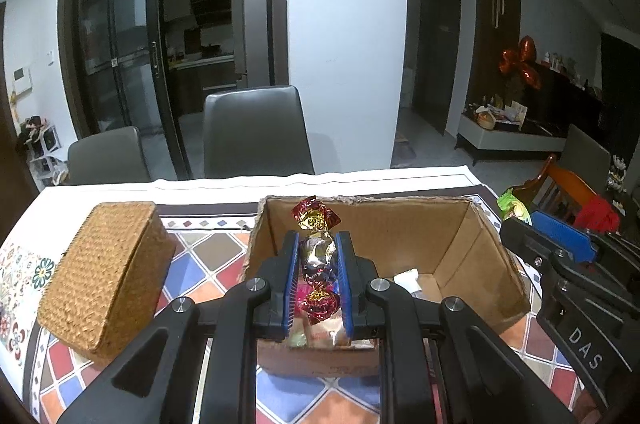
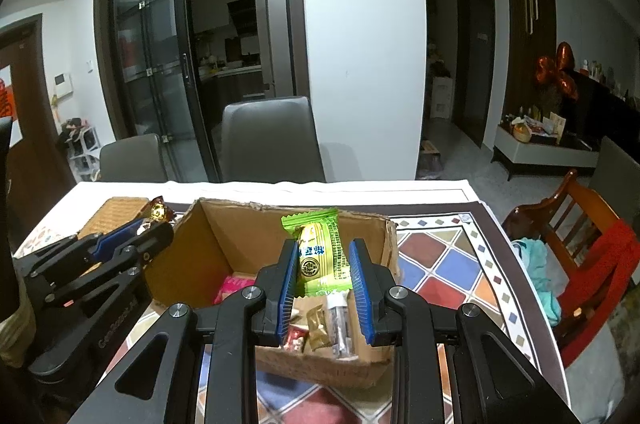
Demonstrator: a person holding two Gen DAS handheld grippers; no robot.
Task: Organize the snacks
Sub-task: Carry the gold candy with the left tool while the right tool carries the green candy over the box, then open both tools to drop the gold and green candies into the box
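Observation:
My left gripper [image 1: 318,244] is shut on a foil-wrapped candy [image 1: 318,256], red and gold at its twisted ends, held above the open cardboard box [image 1: 472,232]. My right gripper [image 2: 323,256] is shut on a green snack packet [image 2: 320,252], also over the cardboard box [image 2: 188,256]. Several small snacks [image 2: 320,324] lie on the box floor. In the left wrist view the right gripper [image 1: 560,236] shows at the right edge with the green packet [image 1: 514,205]. In the right wrist view the left gripper [image 2: 140,228] shows at the left with the candy [image 2: 158,212].
A woven lidded basket [image 1: 108,272] stands left of the box on the patterned tablecloth [image 1: 200,264]. Two grey chairs [image 1: 256,131] stand behind the table. A wooden chair [image 2: 580,224] with red cloth is at the right.

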